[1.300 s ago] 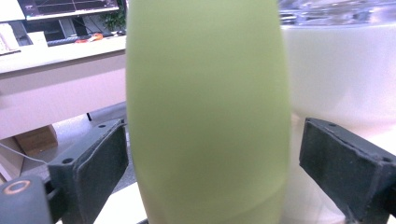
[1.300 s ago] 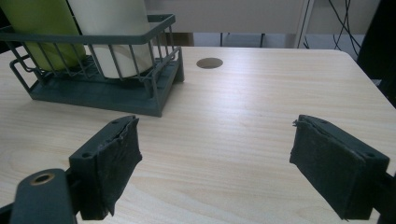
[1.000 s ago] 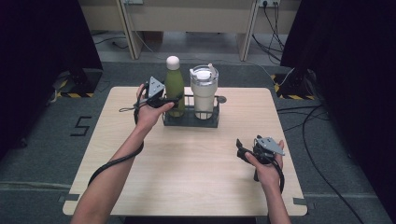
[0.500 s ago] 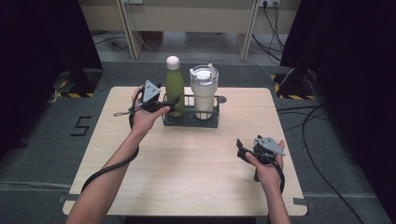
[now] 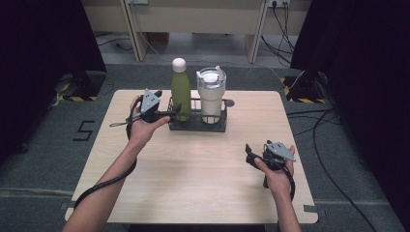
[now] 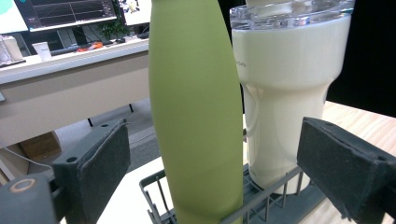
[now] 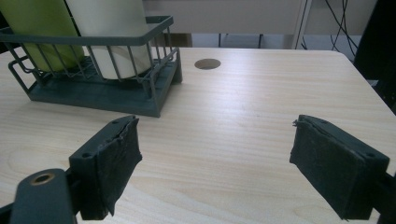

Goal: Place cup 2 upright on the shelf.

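A green bottle with a white cap and a cream tumbler with a clear lid stand upright in a dark wire rack at the table's far middle. My left gripper reaches the rack's left end at the bottle's lower half. In the left gripper view its jaws have just been closing, with the green bottle between them and a gap on each side. The tumbler stands just behind. My right gripper is open over bare wood at the front right and holds nothing, its pads wide apart.
A small round hole lies in the tabletop right of the rack. The wooden table has broad bare room between the rack and the near edge. Cables run over the floor to the right of the table.
My left gripper has slid a little to the left and toward the near side, beside the bottle. The right hand has kept still.
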`<state>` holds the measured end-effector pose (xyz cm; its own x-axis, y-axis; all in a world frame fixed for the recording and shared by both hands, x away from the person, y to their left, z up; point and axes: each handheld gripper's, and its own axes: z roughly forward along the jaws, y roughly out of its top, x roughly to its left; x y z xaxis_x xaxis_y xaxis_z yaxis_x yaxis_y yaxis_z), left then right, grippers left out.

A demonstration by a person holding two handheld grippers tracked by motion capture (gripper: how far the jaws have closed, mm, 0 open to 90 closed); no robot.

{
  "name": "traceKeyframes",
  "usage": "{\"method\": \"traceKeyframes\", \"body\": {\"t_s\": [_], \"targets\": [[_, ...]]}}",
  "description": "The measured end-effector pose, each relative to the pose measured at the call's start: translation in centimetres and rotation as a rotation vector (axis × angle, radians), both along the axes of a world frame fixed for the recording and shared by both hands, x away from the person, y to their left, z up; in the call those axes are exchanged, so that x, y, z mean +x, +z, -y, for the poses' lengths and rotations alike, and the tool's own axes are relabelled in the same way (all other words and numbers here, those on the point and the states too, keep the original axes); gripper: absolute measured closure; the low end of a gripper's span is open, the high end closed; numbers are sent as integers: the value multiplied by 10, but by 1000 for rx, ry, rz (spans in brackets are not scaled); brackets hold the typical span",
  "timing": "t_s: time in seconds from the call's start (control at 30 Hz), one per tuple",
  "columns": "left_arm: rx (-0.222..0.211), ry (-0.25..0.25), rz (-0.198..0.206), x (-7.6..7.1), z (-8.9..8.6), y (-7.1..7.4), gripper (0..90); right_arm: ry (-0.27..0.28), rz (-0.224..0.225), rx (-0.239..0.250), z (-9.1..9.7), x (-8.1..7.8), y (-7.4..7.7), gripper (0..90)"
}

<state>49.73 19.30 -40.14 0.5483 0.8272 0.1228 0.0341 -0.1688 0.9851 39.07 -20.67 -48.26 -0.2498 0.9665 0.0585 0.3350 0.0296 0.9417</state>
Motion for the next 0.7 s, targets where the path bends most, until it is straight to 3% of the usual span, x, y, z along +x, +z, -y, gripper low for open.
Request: {"method": "traceKeyframes", "body": {"t_s": [0.5,0.7], "targets": [[-20,15,-8,-30,-27,-9,91,-2,-1,-1,0,-1,-1,152],[-10,9,-3,-41,-31,-13,91,-4,-3,-2,0,-1,0,152]]}}
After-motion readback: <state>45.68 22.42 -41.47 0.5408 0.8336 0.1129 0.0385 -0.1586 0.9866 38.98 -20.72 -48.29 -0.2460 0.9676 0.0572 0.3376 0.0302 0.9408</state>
